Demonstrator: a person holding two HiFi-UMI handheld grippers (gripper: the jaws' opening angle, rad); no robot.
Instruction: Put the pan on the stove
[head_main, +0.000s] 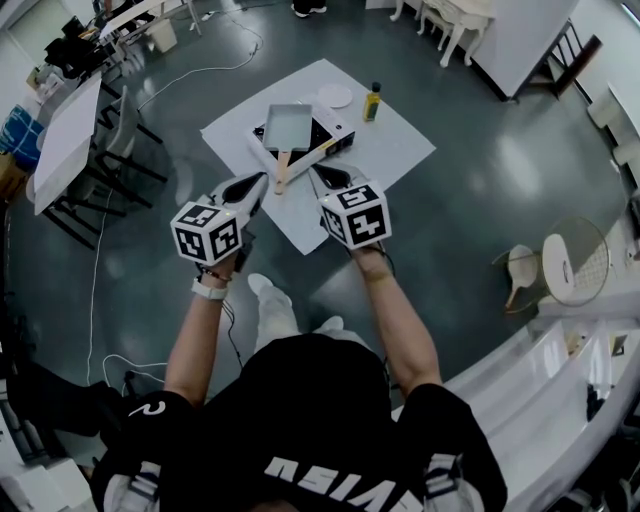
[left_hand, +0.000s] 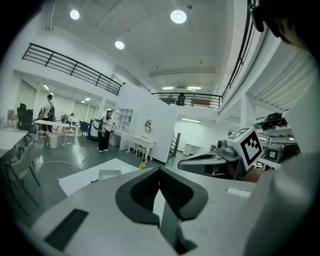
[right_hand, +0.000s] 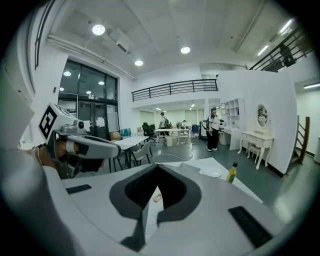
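A grey rectangular pan (head_main: 288, 128) with a wooden handle (head_main: 283, 168) rests on a small portable stove (head_main: 335, 135), on a white sheet (head_main: 400, 145) laid on the floor. Both grippers are held up, side by side, well short of the pan. My left gripper (head_main: 255, 184) is shut with nothing in it, and so is my right gripper (head_main: 322, 177). In the left gripper view the closed jaws (left_hand: 160, 171) point over the sheet, with the pan (left_hand: 110, 173) low at the left. The right gripper view shows its jaws (right_hand: 158, 168) closed and empty.
A white plate (head_main: 335, 96) and a yellow oil bottle (head_main: 372, 101) stand on the sheet beyond the stove. Tables and chairs (head_main: 70, 140) fill the left side. A round fan (head_main: 575, 262) and white furniture stand at the right. A cable (head_main: 200, 70) trails over the floor.
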